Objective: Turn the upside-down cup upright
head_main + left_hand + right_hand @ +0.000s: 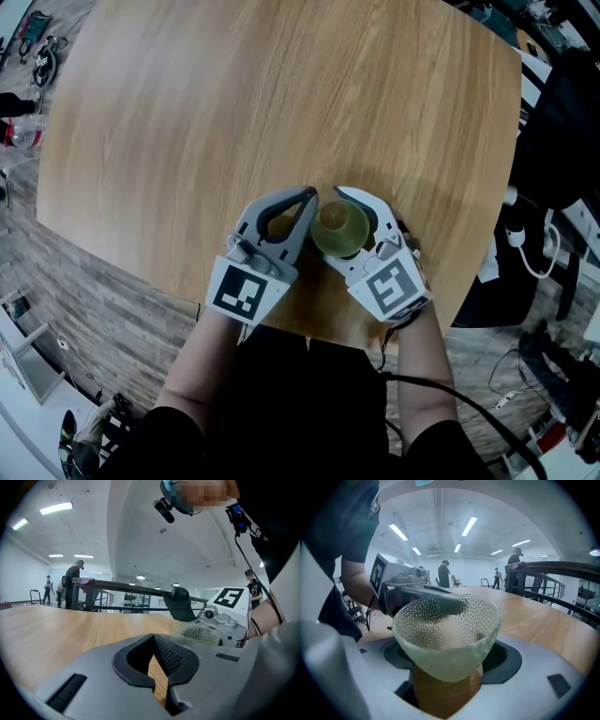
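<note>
The cup [445, 625], a pale translucent vessel with a dimpled wall, sits mouth-up between the 2 jaws of the right gripper [352, 220], which are clenched against its sides below the rim. In the right gripper view the rim flares wide above the grey jaw bodies and the narrower lower part sinks into the dark hollow between them. Whether its base touches the table [187, 141] cannot be told from any view. From the head view the cup lies over the near part of the round wooden top, close to the person's body, and its open mouth faces the camera. The left gripper [307, 199] lies just beside it on the cup's left, its tip pointing towards the cup. Its jaws are clenched together at the tip with nothing between them; only wood grain shows through the hollow behind the ribbed pad [169, 657]. The 2 grippers angle in towards each other, each with its marker cube nearest the person: the left cube [246, 291] and the right cube [389, 286]. The person's bare forearms [202, 366] reach in from the bottom edge of the head view. A black cable [441, 398] trails from the right gripper past the table's edge.
</note>
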`<state>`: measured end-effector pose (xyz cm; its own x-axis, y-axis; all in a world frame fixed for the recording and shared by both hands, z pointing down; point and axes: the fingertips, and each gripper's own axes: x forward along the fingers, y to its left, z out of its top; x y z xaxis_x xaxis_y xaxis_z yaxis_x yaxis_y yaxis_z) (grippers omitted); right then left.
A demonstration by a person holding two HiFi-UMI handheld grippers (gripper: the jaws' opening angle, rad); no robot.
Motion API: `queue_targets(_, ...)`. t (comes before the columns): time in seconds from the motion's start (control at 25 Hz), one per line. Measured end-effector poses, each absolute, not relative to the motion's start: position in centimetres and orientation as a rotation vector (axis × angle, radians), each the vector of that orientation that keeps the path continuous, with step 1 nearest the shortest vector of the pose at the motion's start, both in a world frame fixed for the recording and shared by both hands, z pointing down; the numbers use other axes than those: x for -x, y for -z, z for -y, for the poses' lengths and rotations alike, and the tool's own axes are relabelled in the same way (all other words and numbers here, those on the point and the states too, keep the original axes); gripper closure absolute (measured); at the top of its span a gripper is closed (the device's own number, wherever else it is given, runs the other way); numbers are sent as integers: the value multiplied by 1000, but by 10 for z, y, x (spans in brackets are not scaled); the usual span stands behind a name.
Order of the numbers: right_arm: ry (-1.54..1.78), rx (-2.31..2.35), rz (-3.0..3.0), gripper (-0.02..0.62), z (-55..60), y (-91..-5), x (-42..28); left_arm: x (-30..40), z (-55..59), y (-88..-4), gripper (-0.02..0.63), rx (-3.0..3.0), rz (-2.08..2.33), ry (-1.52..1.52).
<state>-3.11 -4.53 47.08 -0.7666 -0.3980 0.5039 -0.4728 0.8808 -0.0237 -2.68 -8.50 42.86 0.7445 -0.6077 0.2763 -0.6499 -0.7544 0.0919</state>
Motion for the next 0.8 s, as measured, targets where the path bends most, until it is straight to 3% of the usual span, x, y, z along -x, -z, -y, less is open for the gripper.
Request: queue_targets(0.8, -216, -639, 2595, 236, 36, -446, 18, 40, 89, -423, 598, -2730, 1090, -317)
